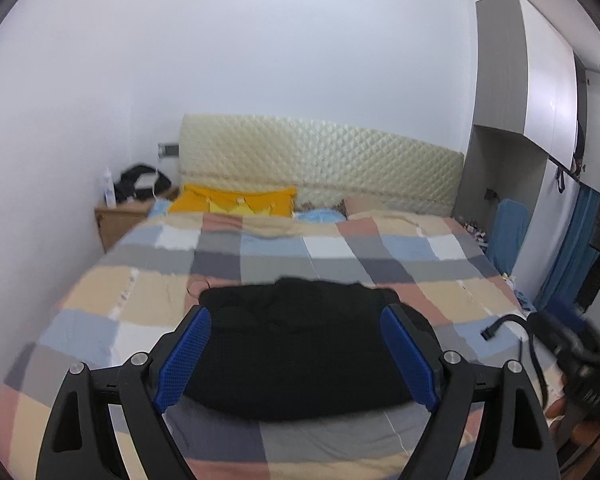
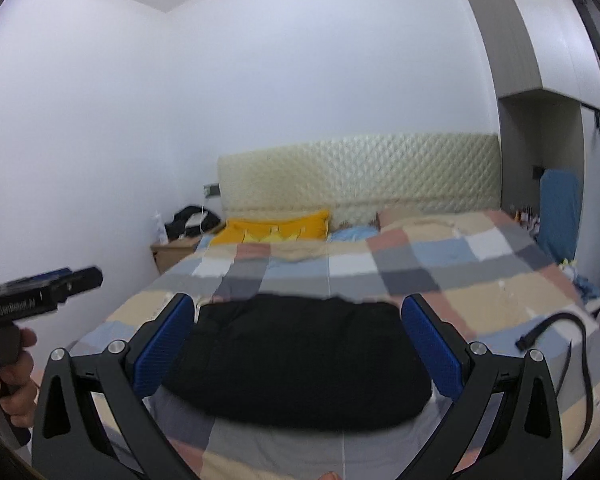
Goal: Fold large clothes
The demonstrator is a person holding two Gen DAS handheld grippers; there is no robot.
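Folded black knit garment, a compact rectangular bundle, lying flat on the checked patchwork bedspread near the foot edge of the bed, roughly midway between the side edges. Far edge of the bundle slightly uneven; near edge rounded.

Left gripper, black frame with blue ribbed pads, held above the bundle; fingers wide apart, nothing between them, no contact visible.

Right gripper, same build, likewise over the bundle; fingers spread wide, clamped on nothing.

Black strap with a buckle end lying curled on the bedspread near the right side edge, well apart from the garment.

Yellow pillow at the head edge, against the cream quilted headboard. Wooden bedside cabinet beside the head-left corner.
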